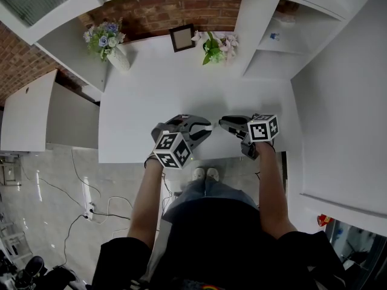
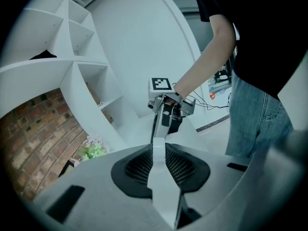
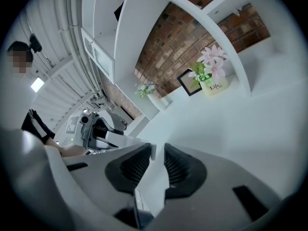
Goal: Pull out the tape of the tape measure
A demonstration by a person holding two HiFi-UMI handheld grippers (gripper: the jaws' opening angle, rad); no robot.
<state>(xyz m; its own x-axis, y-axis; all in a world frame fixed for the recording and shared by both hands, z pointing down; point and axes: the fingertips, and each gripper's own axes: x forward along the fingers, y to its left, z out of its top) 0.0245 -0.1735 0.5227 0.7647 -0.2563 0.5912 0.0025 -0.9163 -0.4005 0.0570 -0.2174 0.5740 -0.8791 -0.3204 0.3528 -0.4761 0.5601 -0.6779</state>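
At the far left corner of the white bench [image 1: 151, 95] stands a vase of flowers [image 1: 112, 41]. A dark picture frame [image 1: 182, 38] leans by the brick wall [image 1: 181, 8] further along, and a pot of pink flowers [image 1: 213, 47] sits just beside it.

Near the front edge of the bench, the person holds both tools tip to tip, close together. The left gripper [image 1: 204, 128] points toward the right. Its own view shows the jaws clenched on a white body wedged between the ribbed black pads, which appears to be the tape measure [image 2: 161, 177]. From the jaw tips a thin strip, apparently the tape [image 2: 157, 128] seen edge-on, runs straight toward the other tool. The head view does not show the tape measure itself, because the jaws cover it.

The right gripper [image 1: 227, 123] faces back toward the left. In its own view the jaws stand a little apart. A small white end piece lies against one pad at the tip, and a gap shows between it and the other pad, so these jaws are released rather than pinching.

White shelves [image 1: 272, 41] rise at the bench's right end.
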